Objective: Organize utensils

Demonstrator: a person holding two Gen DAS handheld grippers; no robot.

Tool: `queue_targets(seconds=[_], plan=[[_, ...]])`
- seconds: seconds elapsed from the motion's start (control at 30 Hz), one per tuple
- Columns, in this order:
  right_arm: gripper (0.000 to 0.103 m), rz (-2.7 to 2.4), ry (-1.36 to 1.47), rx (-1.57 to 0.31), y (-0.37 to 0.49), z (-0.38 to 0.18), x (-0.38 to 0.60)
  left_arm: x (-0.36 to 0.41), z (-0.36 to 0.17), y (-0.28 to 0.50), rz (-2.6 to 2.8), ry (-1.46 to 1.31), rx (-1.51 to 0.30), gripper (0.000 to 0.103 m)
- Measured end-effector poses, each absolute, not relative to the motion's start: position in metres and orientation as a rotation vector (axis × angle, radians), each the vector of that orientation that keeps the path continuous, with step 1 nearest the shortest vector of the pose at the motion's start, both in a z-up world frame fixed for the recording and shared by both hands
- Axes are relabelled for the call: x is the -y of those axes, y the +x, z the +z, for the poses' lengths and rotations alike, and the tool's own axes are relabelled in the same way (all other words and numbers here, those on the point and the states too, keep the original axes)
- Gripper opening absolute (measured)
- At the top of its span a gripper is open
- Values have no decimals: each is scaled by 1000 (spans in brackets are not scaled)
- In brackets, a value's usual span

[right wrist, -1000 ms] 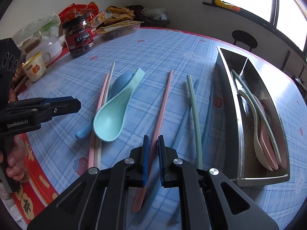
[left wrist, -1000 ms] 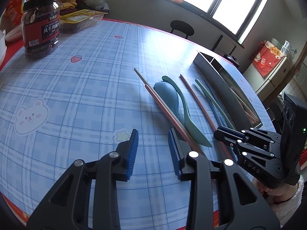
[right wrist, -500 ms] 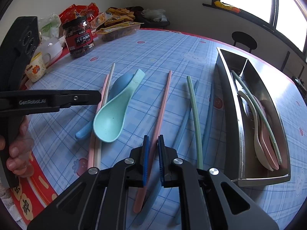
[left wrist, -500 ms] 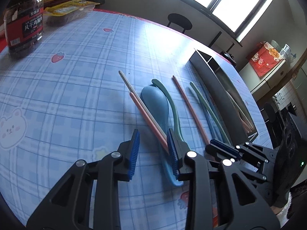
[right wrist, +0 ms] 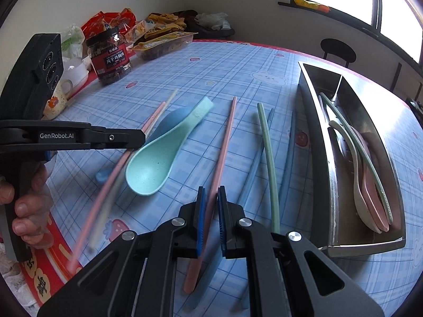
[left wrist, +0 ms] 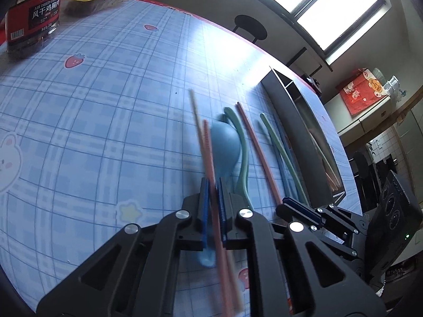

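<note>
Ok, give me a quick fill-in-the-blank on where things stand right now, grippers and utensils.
1. The left gripper is shut on a ____ chopstick.
2. The mint spoon lies on the table with its bowl facing ____.
3. The spoons already put away lie inside the metal ____ at the table's right side.
4. The right gripper has a ____ chopstick between its pads.

Missing words: pink; up; tray; pink

Window-lit, fisheye-warped, motion-blurred chopsticks [left wrist: 208,163]
</note>
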State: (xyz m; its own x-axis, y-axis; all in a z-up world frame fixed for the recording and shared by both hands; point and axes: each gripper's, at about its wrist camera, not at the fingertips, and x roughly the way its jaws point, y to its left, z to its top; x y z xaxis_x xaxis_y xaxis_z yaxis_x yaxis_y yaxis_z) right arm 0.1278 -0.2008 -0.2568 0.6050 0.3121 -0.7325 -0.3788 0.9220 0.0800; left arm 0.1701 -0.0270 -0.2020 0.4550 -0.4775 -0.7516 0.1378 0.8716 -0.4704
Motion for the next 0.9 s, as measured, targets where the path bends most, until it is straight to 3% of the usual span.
queue_targets(seconds=[0.37, 0.43, 0.5, 0.57, 0.9], plan=[[10, 408, -72, -832, 127, -256, 204, 10, -196, 190, -322, -242, -1011, 10], [10, 407, -75, -831, 128, -256, 204, 6, -195, 192, -319, -227, -1008, 12], [10, 406, -77, -831, 127, -256, 205, 2, -194, 192, -318, -213, -1003, 21], [10, 406, -77, -831, 127, -256, 204, -4, -192, 190, -323, -210, -994, 25], [10, 406, -75, -832, 127, -256, 204, -7, -166, 139, -309, -175, -920, 25]])
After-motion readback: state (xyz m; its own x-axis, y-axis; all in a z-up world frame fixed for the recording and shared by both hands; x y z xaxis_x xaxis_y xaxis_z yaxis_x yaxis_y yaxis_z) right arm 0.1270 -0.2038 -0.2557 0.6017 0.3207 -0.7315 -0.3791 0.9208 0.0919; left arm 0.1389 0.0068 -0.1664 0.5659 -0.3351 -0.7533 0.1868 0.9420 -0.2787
